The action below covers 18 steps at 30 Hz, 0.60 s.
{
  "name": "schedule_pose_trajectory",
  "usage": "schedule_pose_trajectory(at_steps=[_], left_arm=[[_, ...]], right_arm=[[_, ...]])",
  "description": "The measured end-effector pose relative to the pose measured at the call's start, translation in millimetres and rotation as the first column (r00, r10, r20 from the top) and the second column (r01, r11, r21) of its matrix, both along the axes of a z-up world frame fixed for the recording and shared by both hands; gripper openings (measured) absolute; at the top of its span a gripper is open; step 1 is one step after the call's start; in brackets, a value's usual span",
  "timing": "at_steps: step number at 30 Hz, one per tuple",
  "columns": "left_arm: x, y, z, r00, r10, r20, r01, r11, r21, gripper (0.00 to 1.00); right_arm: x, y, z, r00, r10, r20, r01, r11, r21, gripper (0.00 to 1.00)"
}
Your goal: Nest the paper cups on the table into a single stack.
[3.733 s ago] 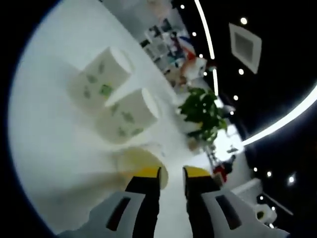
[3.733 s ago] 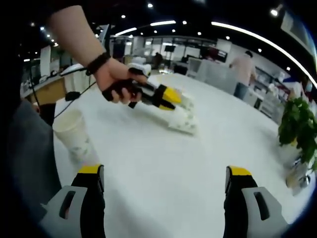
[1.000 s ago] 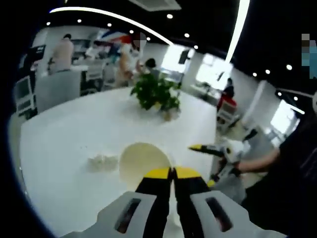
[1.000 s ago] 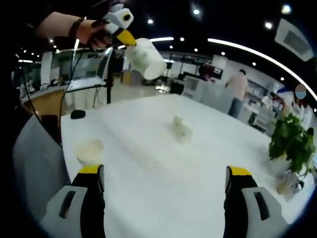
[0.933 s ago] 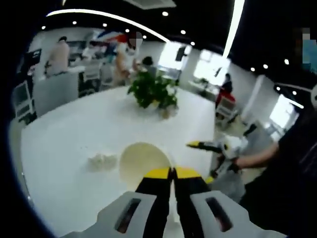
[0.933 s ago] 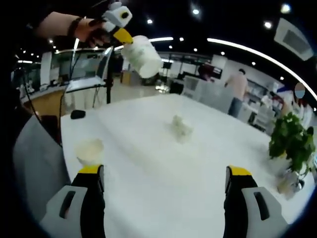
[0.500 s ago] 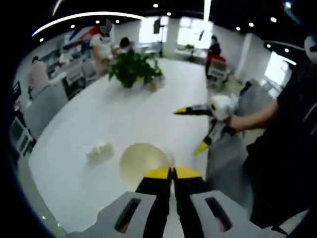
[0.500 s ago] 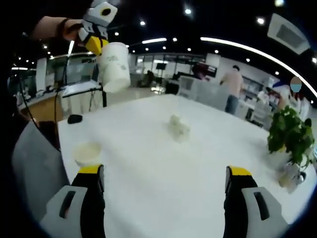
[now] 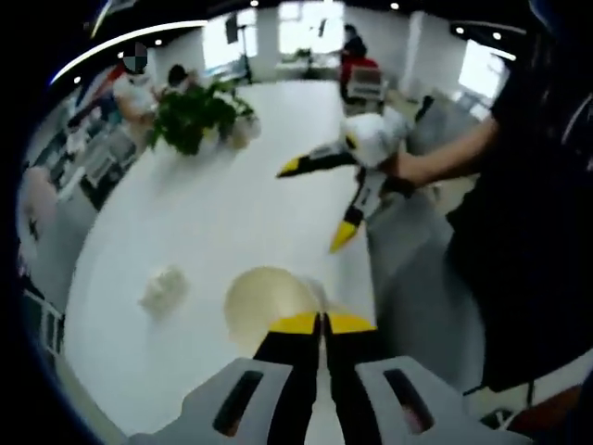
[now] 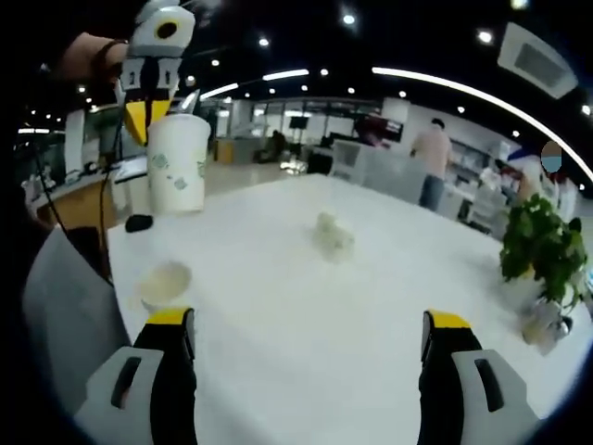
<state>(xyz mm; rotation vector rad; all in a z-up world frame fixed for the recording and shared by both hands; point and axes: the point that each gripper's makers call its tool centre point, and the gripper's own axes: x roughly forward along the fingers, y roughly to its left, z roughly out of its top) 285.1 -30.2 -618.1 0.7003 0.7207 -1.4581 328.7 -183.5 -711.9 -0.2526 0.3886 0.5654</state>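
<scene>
Since earlier we have swung the held cup (image 10: 176,163) upright in our clamped left gripper (image 10: 141,113), above the near-left table cup (image 10: 165,283), ready for nesting; our right gripper (image 10: 306,324) waits open-jawed.

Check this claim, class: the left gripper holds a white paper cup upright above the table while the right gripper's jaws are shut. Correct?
Not quite: the right gripper has its jaws wide apart, as the right gripper view shows. The left gripper does hold the white paper cup upright above the white table.

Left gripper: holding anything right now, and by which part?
Yes. The left gripper is shut on the rim of a paper cup, held upright above the table. The right gripper is open and holds nothing.
</scene>
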Motion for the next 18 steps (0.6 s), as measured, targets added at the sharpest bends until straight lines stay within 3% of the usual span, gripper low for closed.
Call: schedule_pose_trajectory(at_steps=[6, 12, 18], left_arm=[[-6.3, 1, -16.1, 0.996, -0.08, 0.026, 0.078, 0.996, 0.043, 0.0], [-14.6, 2, -31.2, 0.981, -0.184, 0.062, 0.177, 0.979, 0.101, 0.0], [-22.0, 7, -48.2, 0.951, -0.292, 0.099, 0.273, 0.947, 0.166, 0.0]], right_arm=[[1, 1, -0.6, 1.0, 0.0, -0.001, 0.0, 1.0, 0.003, 1.0], [-1, 0, -3.5, 1.0, 0.009, -0.011, -0.009, 1.0, -0.001, 1.0], [-3, -3, -7.0, 1.0, -0.007, -0.021, 0.007, 1.0, 0.019, 1.0]])
